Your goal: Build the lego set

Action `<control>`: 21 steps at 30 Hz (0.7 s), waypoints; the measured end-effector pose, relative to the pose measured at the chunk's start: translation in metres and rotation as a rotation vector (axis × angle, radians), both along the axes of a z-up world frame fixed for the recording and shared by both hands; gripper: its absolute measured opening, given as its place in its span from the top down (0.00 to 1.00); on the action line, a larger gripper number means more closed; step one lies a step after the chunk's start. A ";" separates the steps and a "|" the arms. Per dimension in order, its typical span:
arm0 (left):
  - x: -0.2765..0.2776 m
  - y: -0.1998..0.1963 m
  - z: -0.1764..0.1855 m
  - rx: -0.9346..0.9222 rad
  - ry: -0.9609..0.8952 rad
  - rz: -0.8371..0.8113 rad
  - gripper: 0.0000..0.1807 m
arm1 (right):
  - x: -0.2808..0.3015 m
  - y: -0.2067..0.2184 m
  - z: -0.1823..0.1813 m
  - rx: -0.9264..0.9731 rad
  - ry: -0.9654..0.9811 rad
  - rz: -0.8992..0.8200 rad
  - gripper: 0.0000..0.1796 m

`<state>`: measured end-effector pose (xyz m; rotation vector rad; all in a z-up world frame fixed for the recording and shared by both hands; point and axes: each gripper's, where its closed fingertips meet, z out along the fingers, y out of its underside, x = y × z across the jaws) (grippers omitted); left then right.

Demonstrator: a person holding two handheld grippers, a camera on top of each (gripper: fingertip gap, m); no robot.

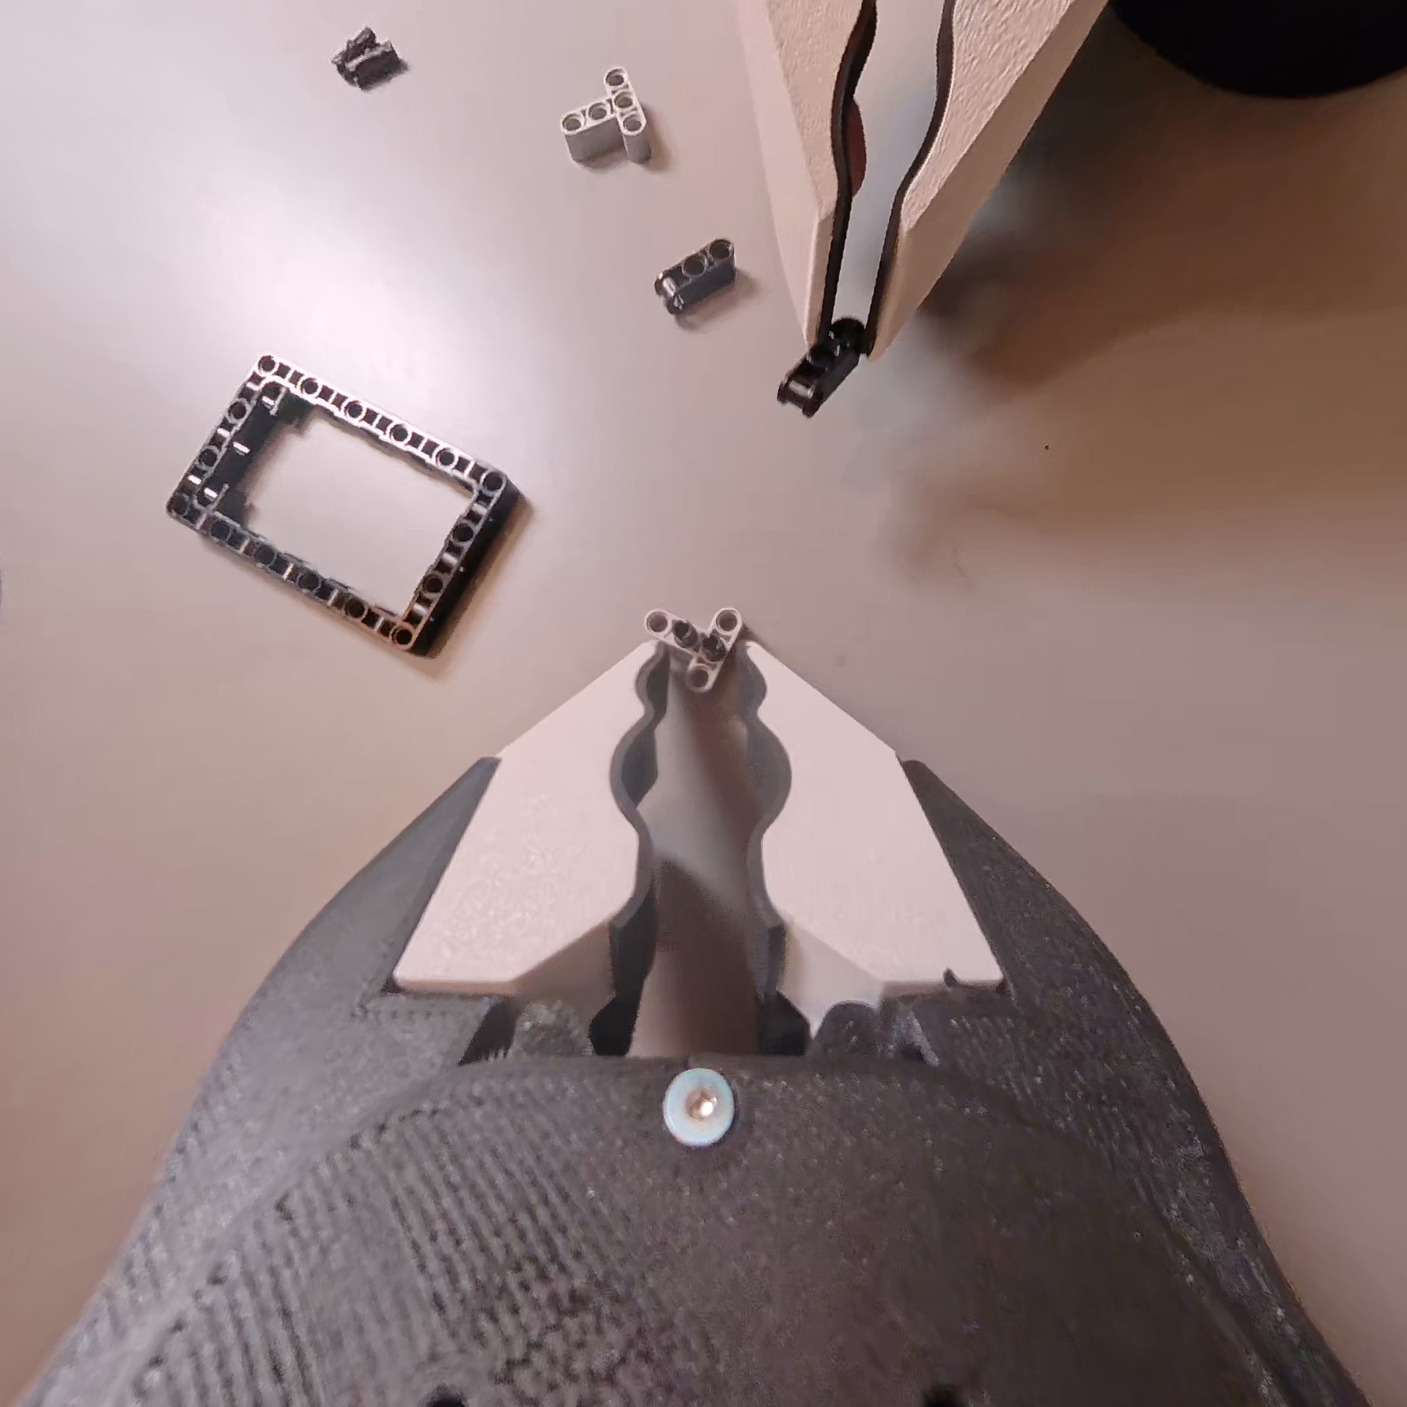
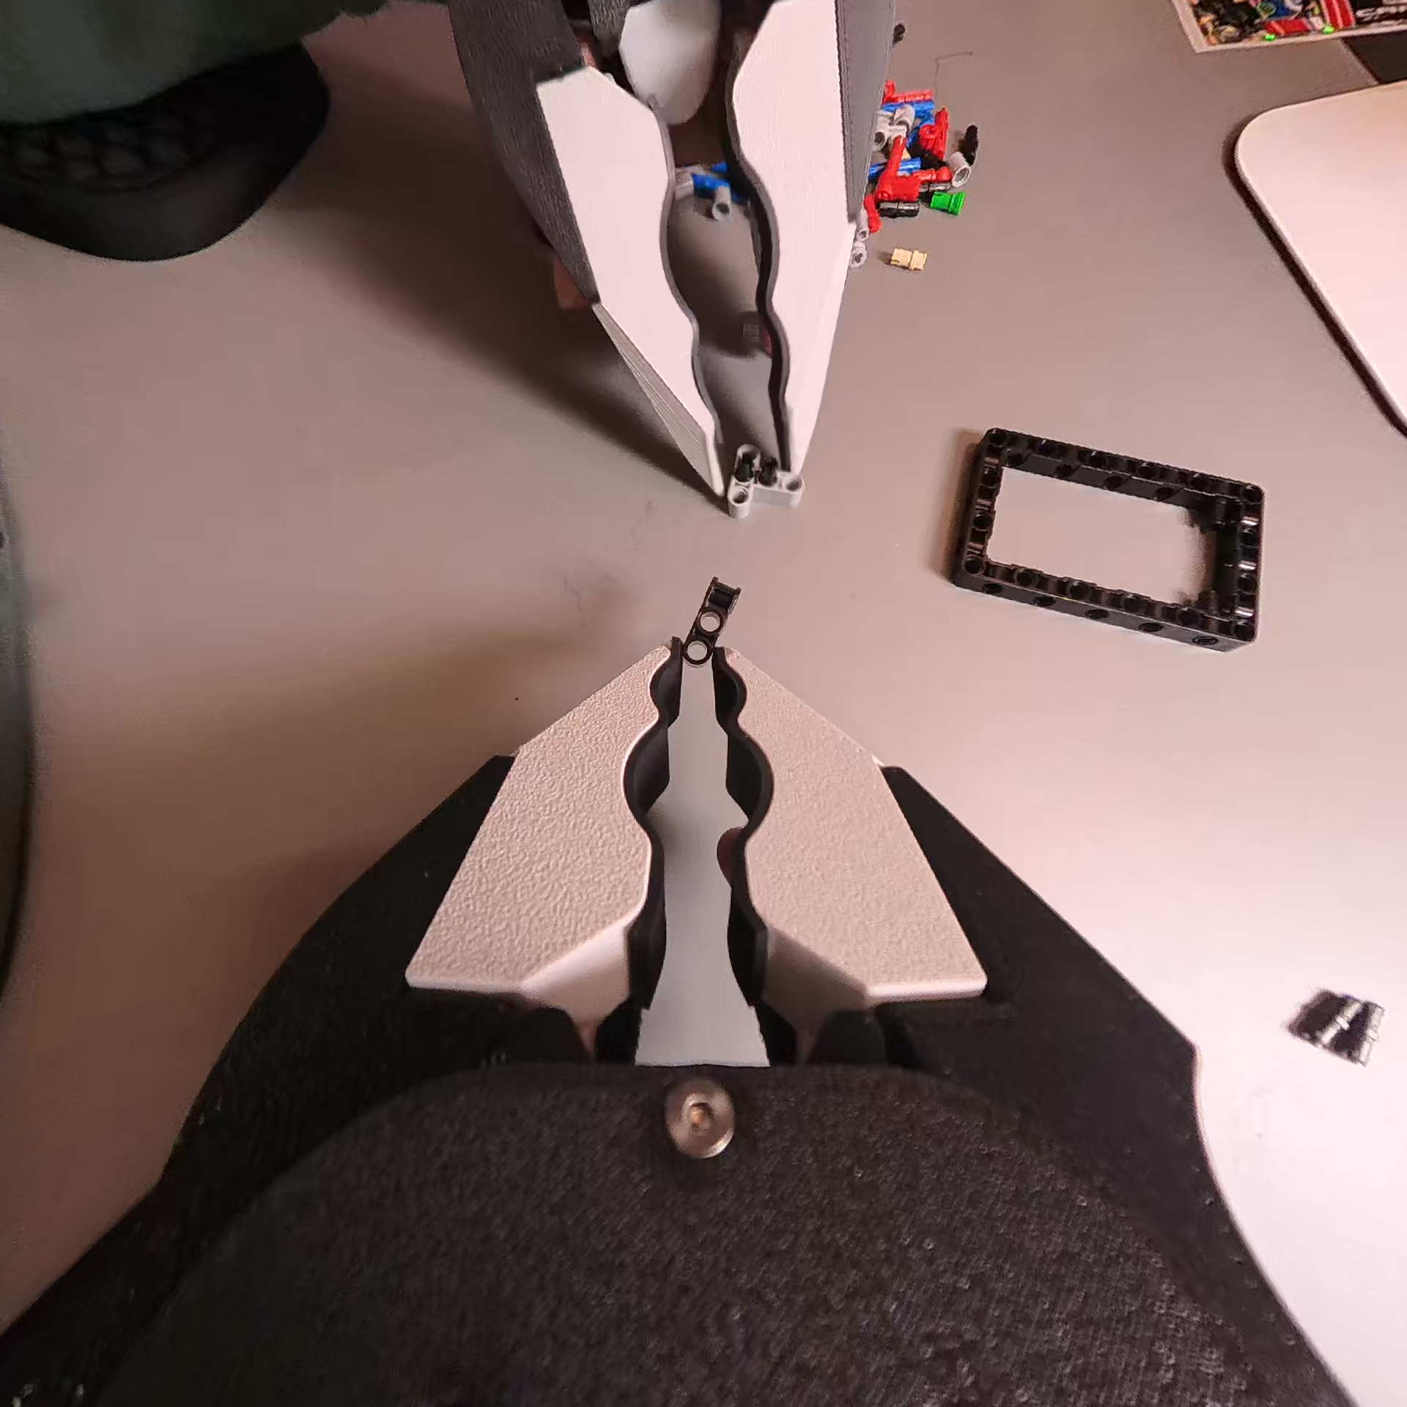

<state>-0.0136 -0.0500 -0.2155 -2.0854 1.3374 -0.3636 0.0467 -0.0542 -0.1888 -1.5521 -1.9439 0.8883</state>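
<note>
Grey plastic sits pinched at the tip of my left gripper (image 1: 697, 651): a small T-shaped grey beam (image 1: 694, 639) with dark pins in its holes, my fingers drawn narrow on its stem so the crossbar and the pin ends stay exposed for joining. In this left wrist view my right gripper (image 1: 845, 335) reaches in from the far right corner of the surface, closed on a short black beam (image 1: 818, 373) that sticks out past its tips toward my grey piece. The two are well apart. Lying loose on the surface (image 1: 1066, 609) are a black rectangular frame (image 1: 342, 502) toward the left edge, a second grey T-beam (image 1: 613, 118) and a spare black beam (image 1: 697, 272) farther off, and a small black part (image 1: 365, 57) near the far left corner.

From the right wrist view, the black beam (image 2: 708, 624) is gripped by its last hole only, so its free holes face the left gripper (image 2: 761, 480) opposite. That one holds the grey T-beam (image 2: 761, 483) just above the surface. I judge the two are held end-on so the pins can press into the black beam's holes. The frame (image 2: 1104, 540) waits to my right, a heap of coloured parts (image 2: 914, 167) lies toward the far edge, and a small dark part (image 2: 1336, 1028) lies near the right edge.
</note>
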 end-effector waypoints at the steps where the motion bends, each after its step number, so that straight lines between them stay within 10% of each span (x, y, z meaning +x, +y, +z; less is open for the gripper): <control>1: 0.002 0.000 -0.001 -0.001 -0.001 -0.005 0.94 | -0.001 0.000 0.000 -0.003 0.003 -0.001 0.97; 21: 0.051 -0.061 0.000 -0.081 -0.115 0.095 0.92 | 0.013 -0.003 -0.002 -0.005 -0.002 -0.040 0.97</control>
